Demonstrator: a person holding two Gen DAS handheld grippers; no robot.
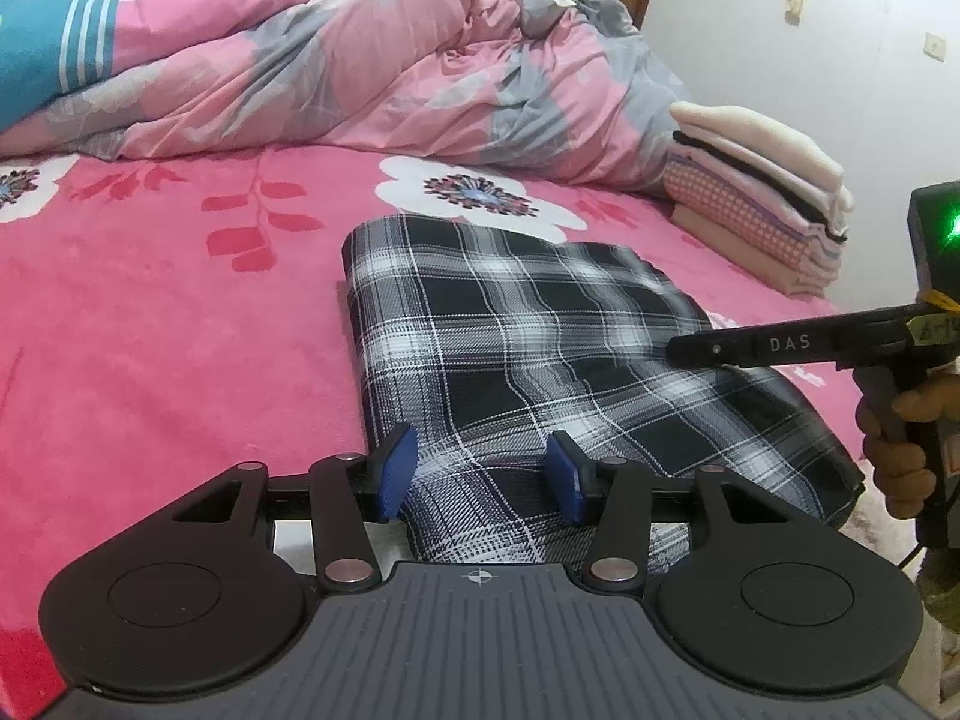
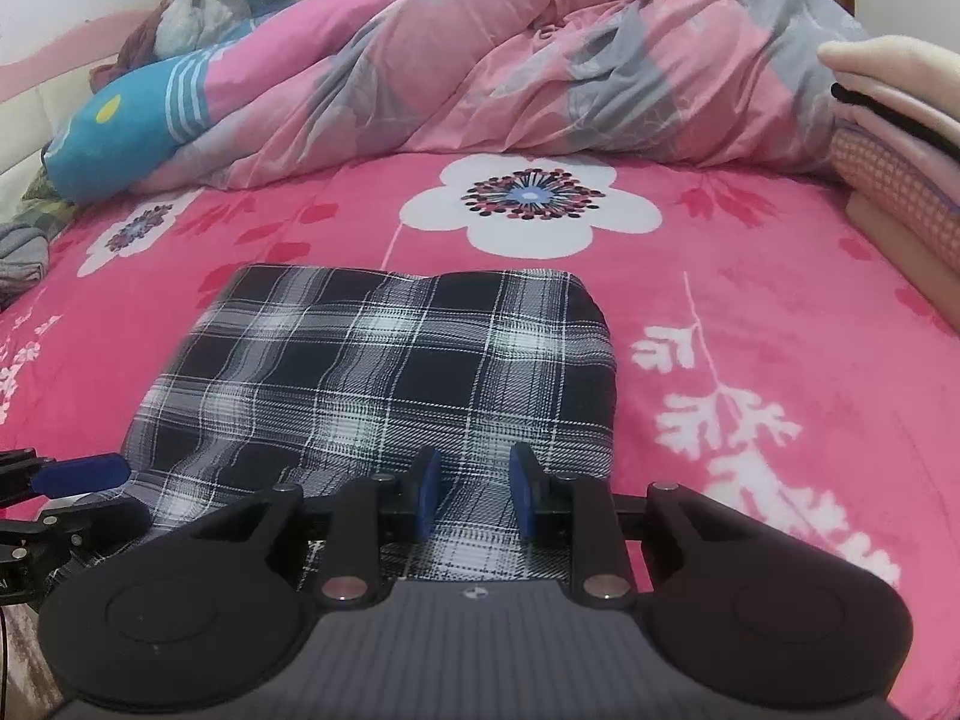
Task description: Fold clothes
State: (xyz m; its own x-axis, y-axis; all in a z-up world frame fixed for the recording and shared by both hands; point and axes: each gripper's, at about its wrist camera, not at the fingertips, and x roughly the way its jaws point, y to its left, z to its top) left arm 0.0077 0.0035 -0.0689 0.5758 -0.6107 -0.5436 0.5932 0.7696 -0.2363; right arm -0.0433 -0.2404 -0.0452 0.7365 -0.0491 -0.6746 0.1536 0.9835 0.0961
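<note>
A folded plaid garment (image 1: pixel 510 348) lies mid-bed on the pink floral blanket (image 1: pixel 150 300); the left gripper (image 1: pixel 480 474) and right gripper (image 2: pixel 474 495) straddle its near hem, jaws apart, gripping nothing. A one-sided pinch could drag the fold open. Open blanket lies at nine o'clock; stacked folded clothes (image 1: pixel 774 192) crowd two o'clock
</note>
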